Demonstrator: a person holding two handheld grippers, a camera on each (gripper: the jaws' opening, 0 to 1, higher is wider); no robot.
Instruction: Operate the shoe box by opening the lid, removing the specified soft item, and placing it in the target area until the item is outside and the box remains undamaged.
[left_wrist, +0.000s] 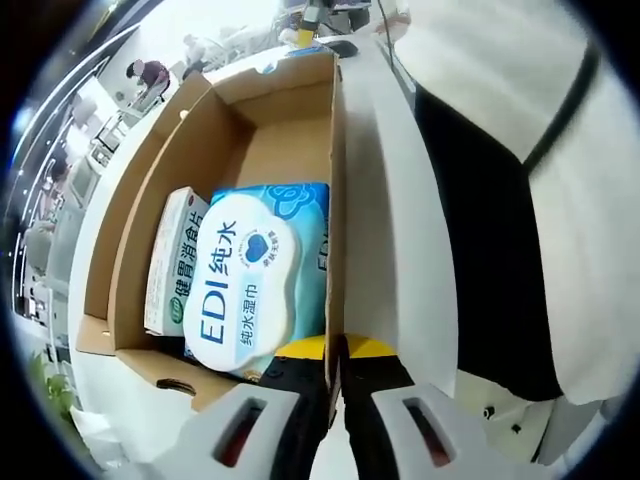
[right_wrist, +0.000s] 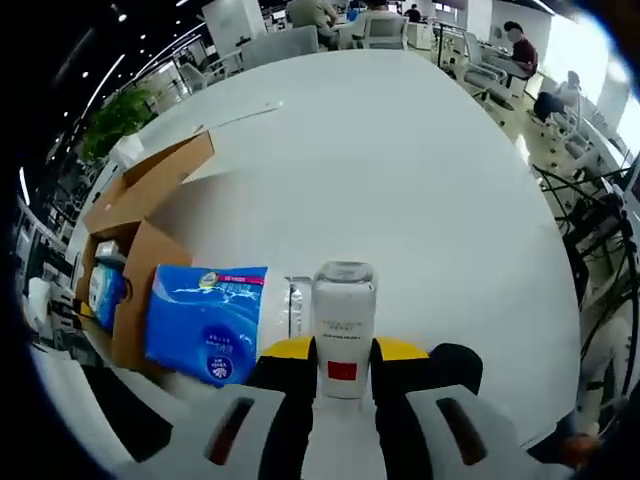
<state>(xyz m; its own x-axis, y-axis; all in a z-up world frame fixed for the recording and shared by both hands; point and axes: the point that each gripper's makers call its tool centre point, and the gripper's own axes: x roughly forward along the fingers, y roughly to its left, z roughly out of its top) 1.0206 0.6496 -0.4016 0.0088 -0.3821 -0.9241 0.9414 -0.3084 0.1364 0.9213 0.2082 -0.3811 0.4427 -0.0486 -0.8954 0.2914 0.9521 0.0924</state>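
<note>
The brown cardboard box (left_wrist: 285, 140) stands open. A blue wipes pack (left_wrist: 250, 285) with a white lid lies inside it, and a white-and-green carton (left_wrist: 172, 265) sits beside the pack. My left gripper (left_wrist: 336, 378) is shut on the box's right wall. In the right gripper view the same box (right_wrist: 135, 270) is at the left with a flap (right_wrist: 150, 180) folded out. A blue soft pack (right_wrist: 205, 320) lies on the white table (right_wrist: 400, 170) against the box's side. My right gripper (right_wrist: 343, 375) is shut on an upright white bottle (right_wrist: 343, 315) with a red label.
A person in white and black clothing (left_wrist: 520, 200) stands close on the right of the box. A small clear item (right_wrist: 297, 305) sits between the blue pack and the bottle. Chairs (right_wrist: 560, 100), a plant (right_wrist: 115, 120) and seated people ring the far table edge.
</note>
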